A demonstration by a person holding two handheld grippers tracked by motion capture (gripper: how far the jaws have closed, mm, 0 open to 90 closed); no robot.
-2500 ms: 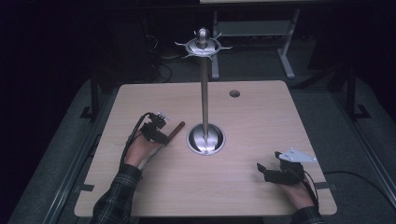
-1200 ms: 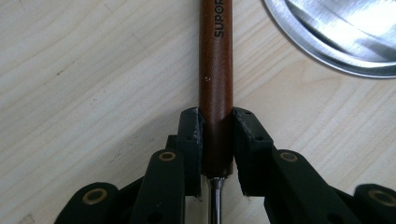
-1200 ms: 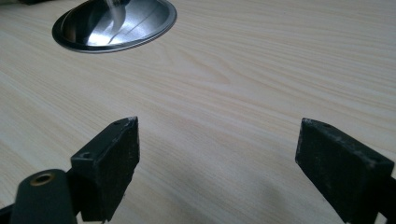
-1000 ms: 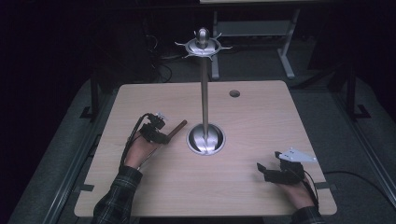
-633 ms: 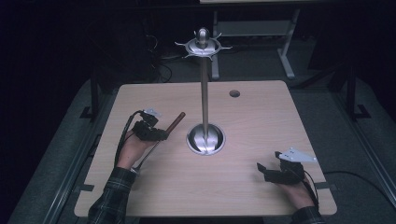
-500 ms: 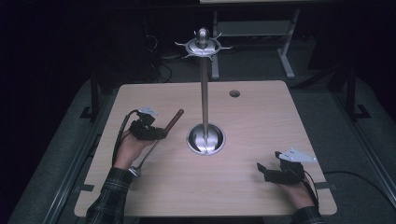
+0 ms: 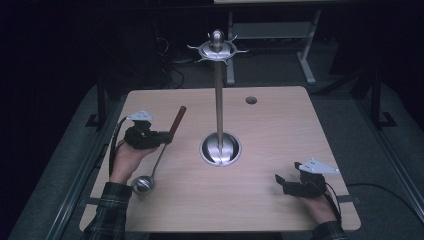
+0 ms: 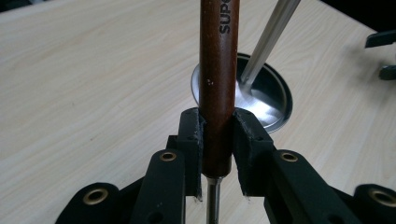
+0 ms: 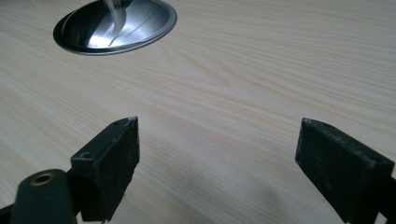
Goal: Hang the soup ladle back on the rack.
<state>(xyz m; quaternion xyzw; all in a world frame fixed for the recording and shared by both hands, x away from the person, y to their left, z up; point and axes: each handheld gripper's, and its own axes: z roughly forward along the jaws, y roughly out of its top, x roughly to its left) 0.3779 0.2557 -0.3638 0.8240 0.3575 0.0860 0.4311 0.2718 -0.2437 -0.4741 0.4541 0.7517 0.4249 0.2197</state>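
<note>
My left gripper (image 7: 162, 136) is shut on the brown wooden handle (image 8: 218, 88) of a metal ladle (image 7: 159, 159), held lifted and tilted over the left of the table. The ladle's bowl (image 7: 141, 185) hangs low near the person's left wrist, and its handle end (image 7: 178, 116) points up and away. In the left gripper view the jaws clamp the handle near its lower end, where the thin steel shaft (image 8: 213, 203) begins. My right gripper (image 7: 280, 181) rests open near the table's front right, and its pads (image 9: 119, 161) have only bare wood between them.
A tall steel utensil stand (image 7: 218, 85) rises from a round base (image 7: 220, 149) at the table's middle, with a hooked crown (image 7: 217, 48) on top. A small round hole (image 7: 251, 100) sits at the back right of the wooden table (image 7: 270, 210).
My left gripper has lifted the ladle off the table and tilted it, handle end up, bowl swinging down towards the person. The right gripper has stayed still.
</note>
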